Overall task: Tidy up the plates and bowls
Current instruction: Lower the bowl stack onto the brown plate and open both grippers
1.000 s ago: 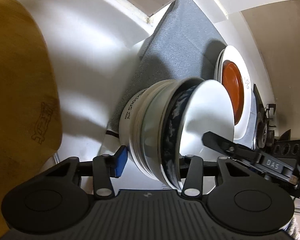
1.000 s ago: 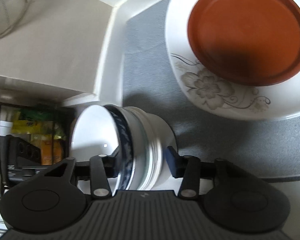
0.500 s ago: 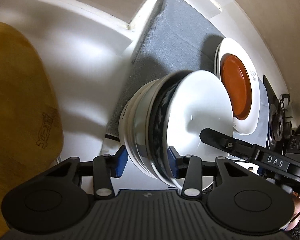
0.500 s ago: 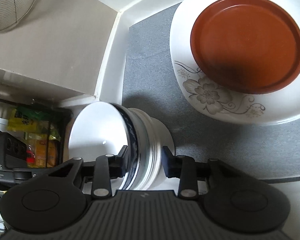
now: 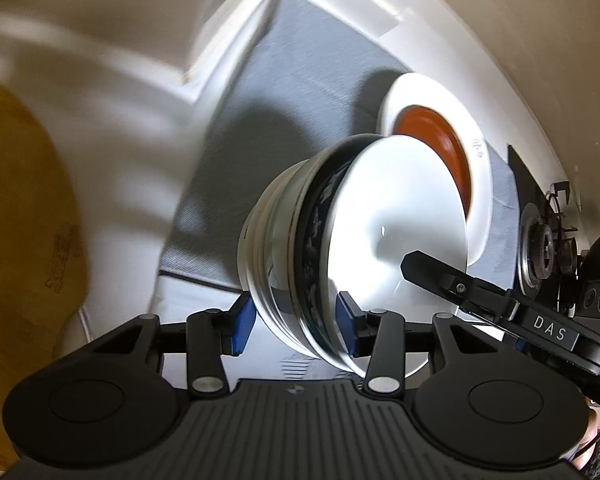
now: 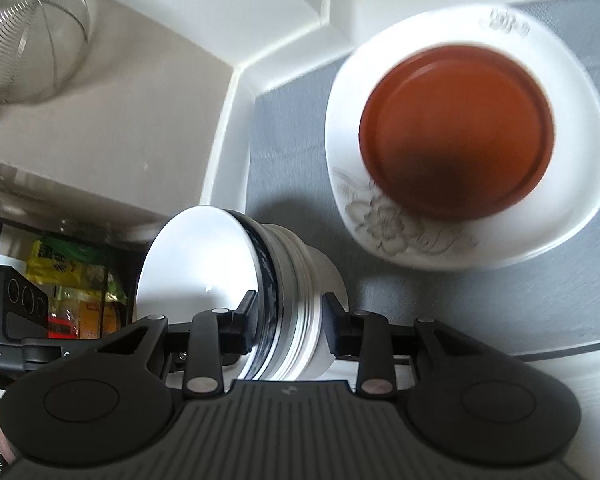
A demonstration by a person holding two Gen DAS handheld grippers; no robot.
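Note:
A stack of nested bowls (image 5: 380,232), white inside with a blue-patterned one among them, hangs tilted above the grey mat (image 5: 300,80). My left gripper (image 5: 294,322) is shut on it, a blue pad on each side of the rims. In the right wrist view, my right gripper (image 6: 290,316) is shut on the same bowl stack (image 6: 196,256), one finger inside the top bowl and the other against the outer wall. On the mat lies a brown plate (image 6: 456,128) on a white floral plate (image 6: 540,232), apart from the stack.
A wooden board (image 5: 20,220) lies at the left of the white counter. A wire strainer (image 6: 28,52) sits at the far corner. A gas burner (image 5: 544,240) is beyond the plates. Coloured packets (image 6: 72,272) fill a shelf below the counter edge.
Both grippers have risen with the bowl stack, so the mat and plates look smaller and farther. The right gripper's fingers have drawn in against the stack.

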